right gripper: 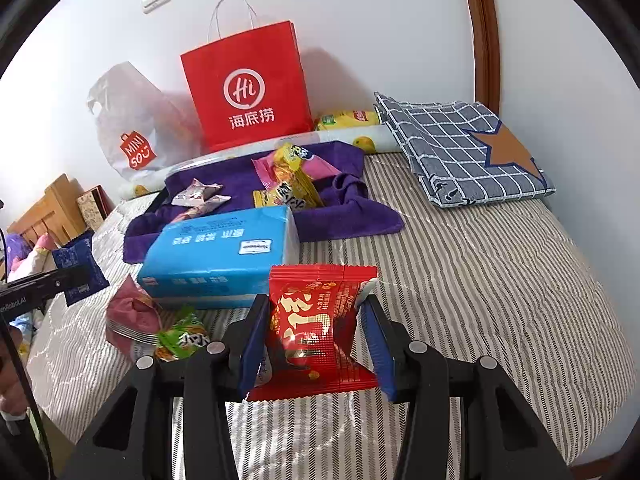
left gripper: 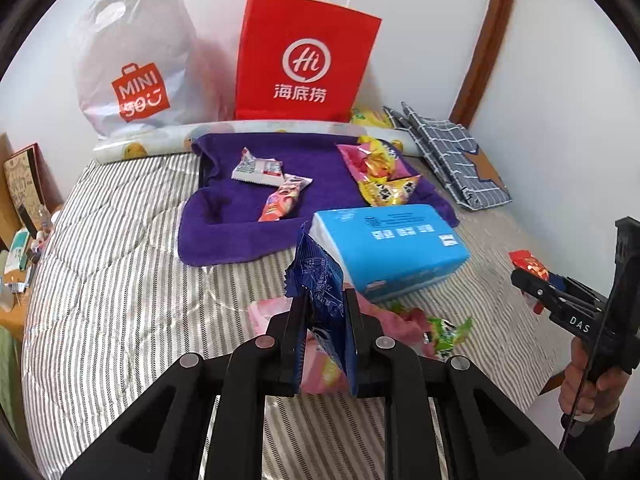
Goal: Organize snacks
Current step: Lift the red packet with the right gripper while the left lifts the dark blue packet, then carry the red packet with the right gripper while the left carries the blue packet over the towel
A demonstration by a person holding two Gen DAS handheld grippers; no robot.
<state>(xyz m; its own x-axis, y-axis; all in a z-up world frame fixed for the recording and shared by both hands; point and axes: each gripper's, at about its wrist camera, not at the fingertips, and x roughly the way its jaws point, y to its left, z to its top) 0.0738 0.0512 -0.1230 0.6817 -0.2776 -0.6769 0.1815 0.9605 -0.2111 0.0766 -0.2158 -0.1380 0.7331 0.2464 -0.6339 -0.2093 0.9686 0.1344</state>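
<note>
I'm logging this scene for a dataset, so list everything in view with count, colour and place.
Red bag: 1, against wall.
White bag: 1, left of red bag.
Towel: 1, purple, mid-bed.
Snacks on towel: several, mixed colours.
Tissue pack: 1, blue, towel's near edge.
Loose snacks: pink and green, before tissue pack.
Checked cloth: 1, blue-grey, bed's far right.
Blue snack: 1, in left gripper.
Red snack: 1, in right gripper.
</note>
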